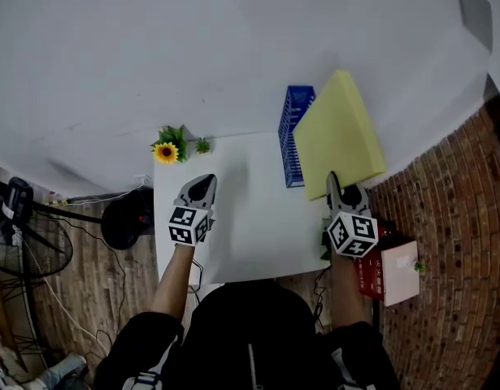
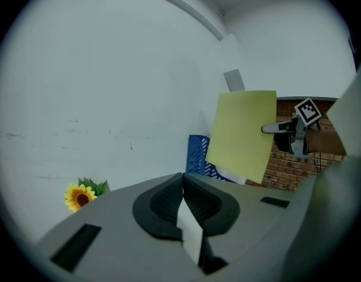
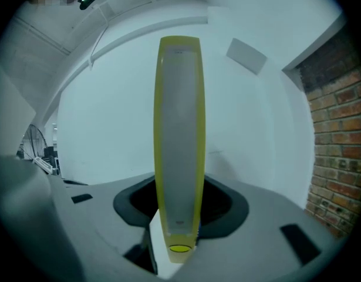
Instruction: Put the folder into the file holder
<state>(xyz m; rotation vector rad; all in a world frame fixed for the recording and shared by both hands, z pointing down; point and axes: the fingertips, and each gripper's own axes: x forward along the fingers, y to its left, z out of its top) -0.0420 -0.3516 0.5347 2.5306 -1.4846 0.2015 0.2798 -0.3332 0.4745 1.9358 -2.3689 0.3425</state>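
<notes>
A yellow folder (image 1: pixel 337 136) is held up in the air over the table's right side, with my right gripper (image 1: pixel 335 187) shut on its near edge. In the right gripper view the folder (image 3: pixel 179 134) stands edge-on and upright between the pads. Just left of the folder, a blue file holder (image 1: pixel 293 135) stands at the back right of the white table (image 1: pixel 250 218). My left gripper (image 1: pixel 202 188) hovers over the table's left part, shut with nothing in it. From the left gripper view the folder (image 2: pixel 242 134) hangs in front of the file holder (image 2: pixel 198 155).
A sunflower decoration (image 1: pixel 167 149) sits at the table's back left corner by the white wall. On the brick floor to the right lies a red and white box (image 1: pixel 392 270). A fan (image 1: pixel 22 246) and a black round object (image 1: pixel 126 218) stand left of the table.
</notes>
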